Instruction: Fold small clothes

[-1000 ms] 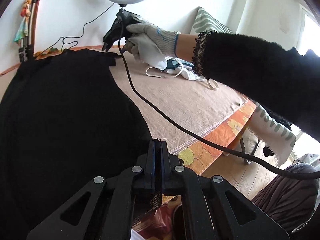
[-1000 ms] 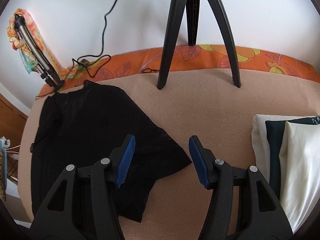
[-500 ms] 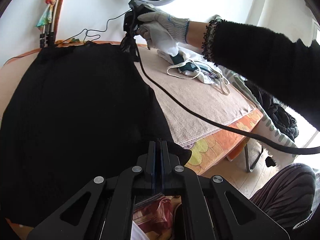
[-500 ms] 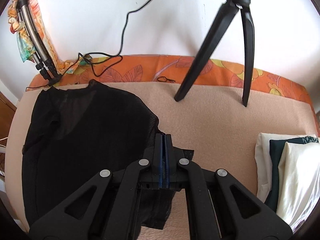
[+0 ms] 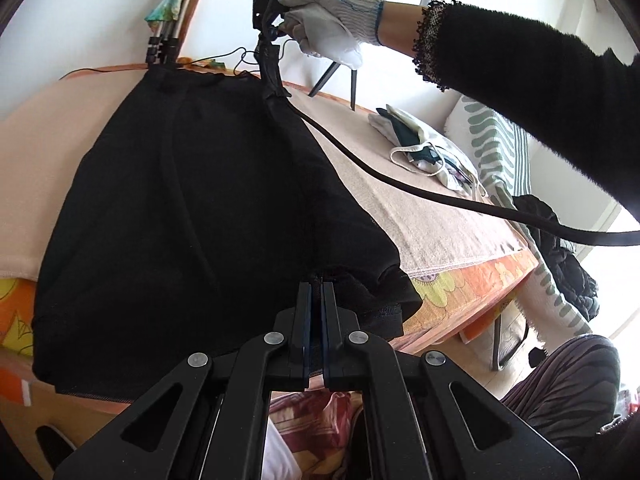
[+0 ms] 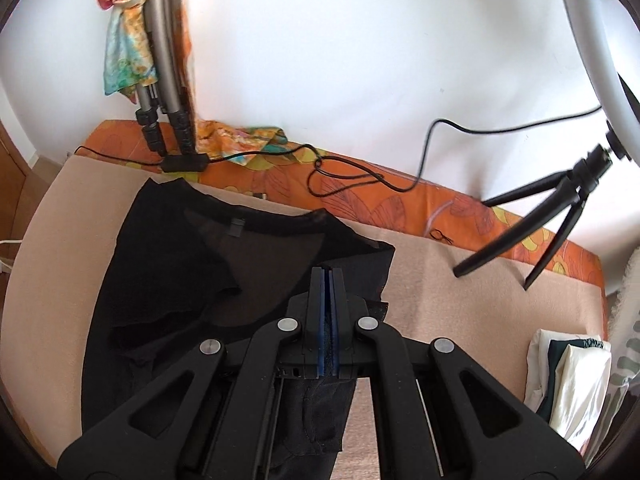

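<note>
A thin black top (image 5: 192,200) lies spread on the beige-covered table (image 5: 432,216). My left gripper (image 5: 316,280) is shut on its near hem at the table's front edge. My right gripper (image 6: 329,274) is shut on the top's right sleeve (image 6: 352,264) and holds that side lifted and drawn over the body. It also shows in the left wrist view (image 5: 276,76), held by a gloved hand (image 5: 328,20) above the far end of the top. The neckline (image 6: 256,220) lies toward the wall.
A pile of folded light and dark clothes (image 6: 568,376) sits at the table's right end, also in the left wrist view (image 5: 424,148). A ring-light tripod (image 6: 532,216) stands at the back. Cables (image 6: 352,176) and a tripod with a scarf (image 6: 160,80) lie along the wall.
My right gripper shut on the sleeve, then lifted it up and to the left over the top. My left gripper stayed shut on the hem and pulled back and lower.
</note>
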Demonstrator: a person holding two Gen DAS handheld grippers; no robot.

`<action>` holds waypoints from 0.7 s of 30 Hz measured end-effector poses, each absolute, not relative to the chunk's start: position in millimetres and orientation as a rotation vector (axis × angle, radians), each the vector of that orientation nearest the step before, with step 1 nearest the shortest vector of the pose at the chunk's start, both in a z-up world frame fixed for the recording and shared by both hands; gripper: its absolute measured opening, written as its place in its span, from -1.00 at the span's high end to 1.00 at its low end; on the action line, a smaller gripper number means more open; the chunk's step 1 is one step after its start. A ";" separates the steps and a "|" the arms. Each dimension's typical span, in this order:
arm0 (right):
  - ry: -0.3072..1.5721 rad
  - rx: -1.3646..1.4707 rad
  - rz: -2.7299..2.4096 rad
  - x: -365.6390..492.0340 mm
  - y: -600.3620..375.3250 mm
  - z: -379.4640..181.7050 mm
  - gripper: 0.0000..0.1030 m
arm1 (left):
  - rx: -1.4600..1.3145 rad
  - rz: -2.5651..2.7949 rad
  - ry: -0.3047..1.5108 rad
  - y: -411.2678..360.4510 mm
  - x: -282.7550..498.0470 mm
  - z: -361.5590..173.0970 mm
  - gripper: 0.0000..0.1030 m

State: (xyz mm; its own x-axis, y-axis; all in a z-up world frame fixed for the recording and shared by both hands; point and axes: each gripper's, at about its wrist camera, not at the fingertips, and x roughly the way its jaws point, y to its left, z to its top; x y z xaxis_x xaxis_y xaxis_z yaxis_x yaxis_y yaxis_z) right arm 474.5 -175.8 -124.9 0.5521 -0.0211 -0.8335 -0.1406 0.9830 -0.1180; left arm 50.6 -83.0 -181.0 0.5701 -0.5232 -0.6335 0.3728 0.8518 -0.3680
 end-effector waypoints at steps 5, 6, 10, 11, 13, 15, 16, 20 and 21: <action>0.994 -0.247 0.079 480.4 -128.5 -138.6 0.95 | -0.215 -0.518 0.793 -70.5 45.8 -181.7 0.95; 0.995 -0.264 0.074 481.7 -122.1 -141.7 0.95 | -0.220 -0.516 0.796 -68.2 45.6 -182.9 0.95; 1.000 -0.253 0.058 490.7 -112.6 -150.8 0.95 | -0.238 -0.484 0.786 -57.5 45.1 -183.3 0.95; 1.000 -0.252 0.054 493.2 -111.8 -152.7 0.95 | -0.245 -0.475 0.781 -53.8 45.6 -182.9 0.95; 0.995 -0.244 0.034 498.5 -110.8 -155.6 0.95 | -0.239 -0.451 0.774 -48.6 46.2 -183.3 0.95; 0.999 -0.218 0.034 504.6 -109.9 -158.8 0.95 | -0.237 -0.442 0.774 -45.5 46.3 -184.8 0.95; 0.997 -0.215 0.034 507.1 -108.7 -161.1 0.95 | -0.238 -0.438 0.772 -44.1 46.3 -185.5 0.95; 1.010 -0.214 0.040 513.7 -102.6 -175.3 0.95 | -0.238 -0.437 0.787 -42.1 49.1 -188.2 0.95; 1.012 -0.215 0.052 514.4 -100.8 -178.2 0.95 | -0.234 -0.438 0.783 -42.5 48.7 -187.4 0.95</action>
